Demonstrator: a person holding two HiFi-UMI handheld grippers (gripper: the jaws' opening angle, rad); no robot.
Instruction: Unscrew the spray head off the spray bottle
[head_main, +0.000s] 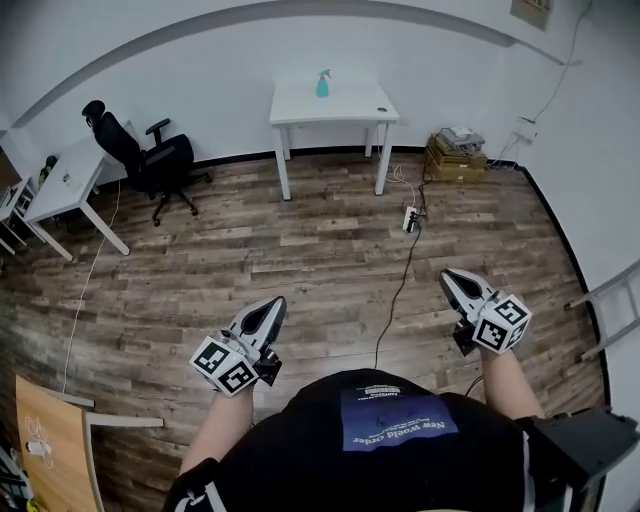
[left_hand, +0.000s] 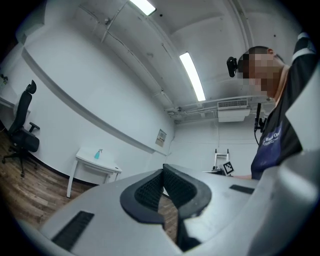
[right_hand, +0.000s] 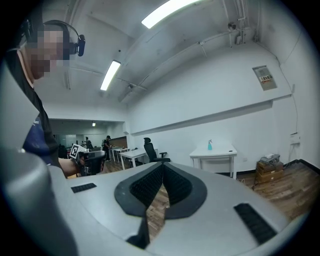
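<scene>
At the far left of the head view, a black office chair (head_main: 140, 152) stands beside a white desk (head_main: 62, 182) on the wooden floor (head_main: 300, 260). Nearer to the person, the left gripper (head_main: 272, 306) is held low in front of the body. Its two jaws are pressed together and nothing is between them. In the middle, against the back wall, stands a white table (head_main: 345, 110), well apart from both grippers. The spray bottle (head_main: 323, 84), blue-green in colour, stands upright on this table near its back edge, with the spray head on it. Neither gripper touches it. On the floor to the right of the table lies a power strip (head_main: 410, 218), and a dark cable (head_main: 395, 290) runs from it toward the person. The right gripper (head_main: 450, 279) is held on the other side of the body, its jaws also closed tight on each other, with nothing between. Further right, cardboard boxes (head_main: 455, 155) stand by the wall, and a ladder (head_main: 612, 305) shows at the right edge.
</scene>
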